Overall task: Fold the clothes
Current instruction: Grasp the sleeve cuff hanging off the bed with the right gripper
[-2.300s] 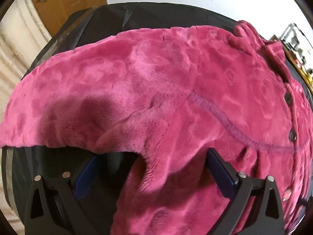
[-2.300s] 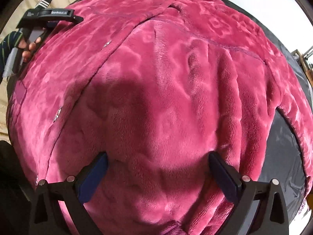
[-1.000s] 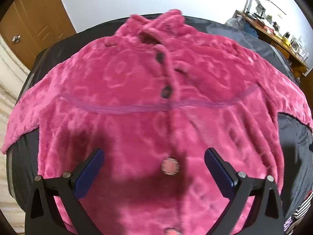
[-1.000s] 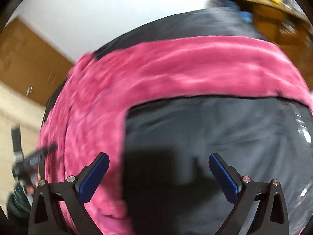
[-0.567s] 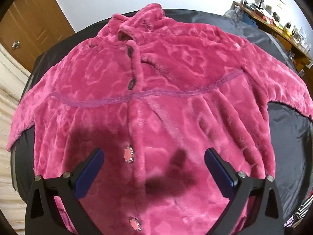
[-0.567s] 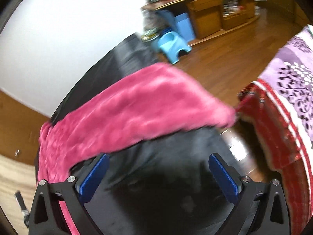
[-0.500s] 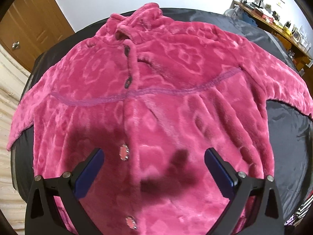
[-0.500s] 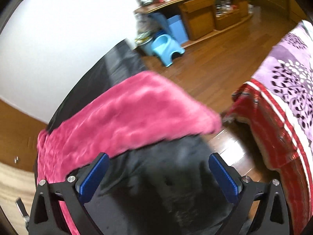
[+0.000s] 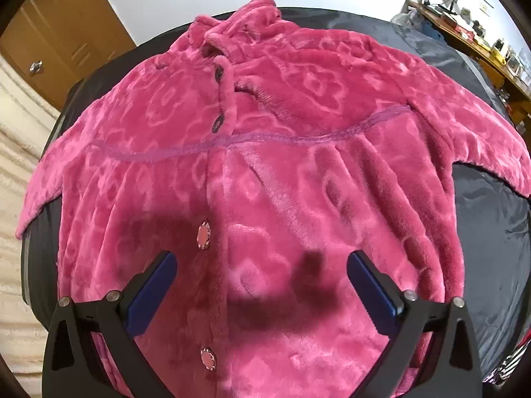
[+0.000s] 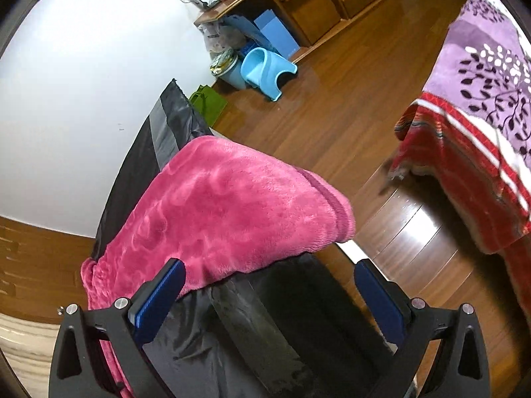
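— Where's the garment?

— The pink fleece jacket [image 9: 272, 172] lies spread face up on the black table cover [image 9: 491, 232], collar [image 9: 239, 26] at the far end, both sleeves out to the sides. Buttons run down the front; one pink button [image 9: 203, 231] sits just ahead of the left gripper [image 9: 260, 282].

— And that gripper?

— Hovering over the lower front, fingers wide apart, nothing between them. Its shadow falls on the fleece.

— The right one?

— The right gripper [image 10: 268, 287] points at the table's edge, fingers also spread and empty. The sleeve [image 10: 232, 209] drapes just ahead of its left finger [image 10: 159, 295], the cuff reaching the edge of the cover. Beyond are wooden floor [image 10: 348, 106], a blue plastic stool [image 10: 267, 68] and a purple patterned bedspread [image 10: 488, 76].
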`<action>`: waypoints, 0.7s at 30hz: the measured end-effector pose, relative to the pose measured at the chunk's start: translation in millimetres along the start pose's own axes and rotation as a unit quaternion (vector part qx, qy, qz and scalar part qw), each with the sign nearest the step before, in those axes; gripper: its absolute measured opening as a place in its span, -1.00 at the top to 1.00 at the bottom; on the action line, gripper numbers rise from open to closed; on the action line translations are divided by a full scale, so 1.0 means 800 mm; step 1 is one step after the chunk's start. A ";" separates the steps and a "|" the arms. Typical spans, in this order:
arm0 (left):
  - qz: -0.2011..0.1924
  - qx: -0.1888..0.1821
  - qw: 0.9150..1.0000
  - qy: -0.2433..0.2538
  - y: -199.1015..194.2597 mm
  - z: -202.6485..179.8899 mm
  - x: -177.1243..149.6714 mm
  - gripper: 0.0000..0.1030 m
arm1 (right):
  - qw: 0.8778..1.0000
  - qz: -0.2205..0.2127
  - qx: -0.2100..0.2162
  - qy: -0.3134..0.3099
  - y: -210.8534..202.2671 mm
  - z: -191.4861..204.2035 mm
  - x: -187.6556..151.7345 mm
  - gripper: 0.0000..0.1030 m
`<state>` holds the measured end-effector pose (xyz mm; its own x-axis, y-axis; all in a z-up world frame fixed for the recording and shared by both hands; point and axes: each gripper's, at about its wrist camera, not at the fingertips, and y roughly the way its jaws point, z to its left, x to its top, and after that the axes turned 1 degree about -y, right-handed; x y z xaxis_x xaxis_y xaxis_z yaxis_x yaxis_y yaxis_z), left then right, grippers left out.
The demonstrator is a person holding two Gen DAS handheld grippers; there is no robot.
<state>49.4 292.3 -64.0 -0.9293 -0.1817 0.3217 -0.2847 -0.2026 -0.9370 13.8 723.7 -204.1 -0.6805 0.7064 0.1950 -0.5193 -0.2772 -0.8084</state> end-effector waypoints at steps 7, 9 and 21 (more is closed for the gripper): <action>0.010 0.008 1.000 -0.014 0.010 0.005 -0.002 -0.99 | 0.998 0.010 0.035 0.051 0.021 -0.017 0.003 -1.00; 0.013 0.012 1.000 -0.014 0.013 0.006 0.000 -0.99 | 0.996 0.010 0.052 0.074 0.027 -0.023 0.004 -1.00; 0.025 0.031 0.999 -0.014 0.021 0.012 0.007 -0.99 | 0.978 -0.037 0.110 0.176 0.040 -0.059 0.007 -0.34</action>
<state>41.8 278.8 -76.4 -0.9350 -0.2191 0.2787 -0.2217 -0.2520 -0.9420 18.1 749.4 -255.1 -0.4362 0.8998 0.0142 -0.6855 -0.3220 -0.6530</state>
